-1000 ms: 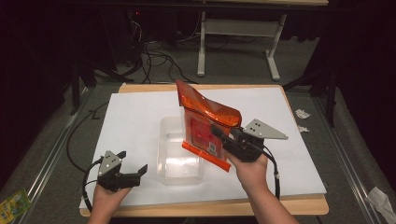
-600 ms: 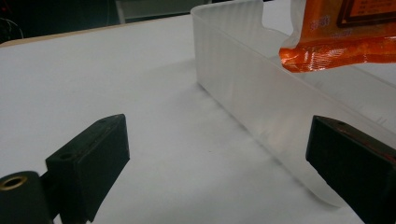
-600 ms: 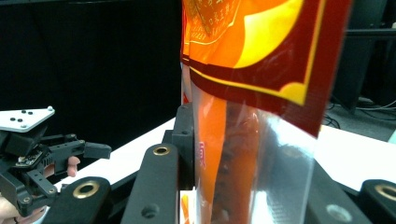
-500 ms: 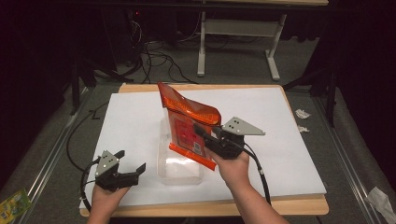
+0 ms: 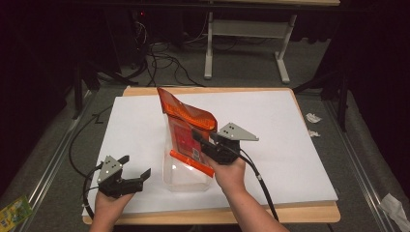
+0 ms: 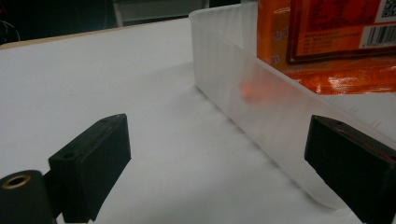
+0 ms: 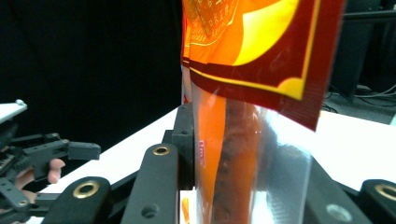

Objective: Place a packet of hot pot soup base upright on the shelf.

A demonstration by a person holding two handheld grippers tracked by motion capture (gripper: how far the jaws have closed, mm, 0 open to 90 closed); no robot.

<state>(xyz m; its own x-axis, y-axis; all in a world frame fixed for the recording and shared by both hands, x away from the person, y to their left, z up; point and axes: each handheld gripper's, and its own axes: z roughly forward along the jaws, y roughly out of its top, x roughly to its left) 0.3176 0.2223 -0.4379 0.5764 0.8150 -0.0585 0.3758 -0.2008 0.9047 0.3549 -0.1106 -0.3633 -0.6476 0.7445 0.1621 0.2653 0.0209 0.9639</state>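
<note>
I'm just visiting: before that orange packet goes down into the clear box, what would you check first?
1. Right gripper clamped on the orange packet: ok.
2. Packet's lower end over the clear box: ok.
3. Packet upright: not ok, it leans.
4. Left gripper open and beside the box, not touching: ok.
5. Box interior free: cannot tell.

pouch (image 5: 187, 129) over bin (image 5: 186, 176) mid-table, right tool (image 5: 199, 140) gripping it, left tool (image 5: 137, 170) left of bin

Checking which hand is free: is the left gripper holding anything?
No, the left gripper rests open on the white table beside the clear tub.
</note>
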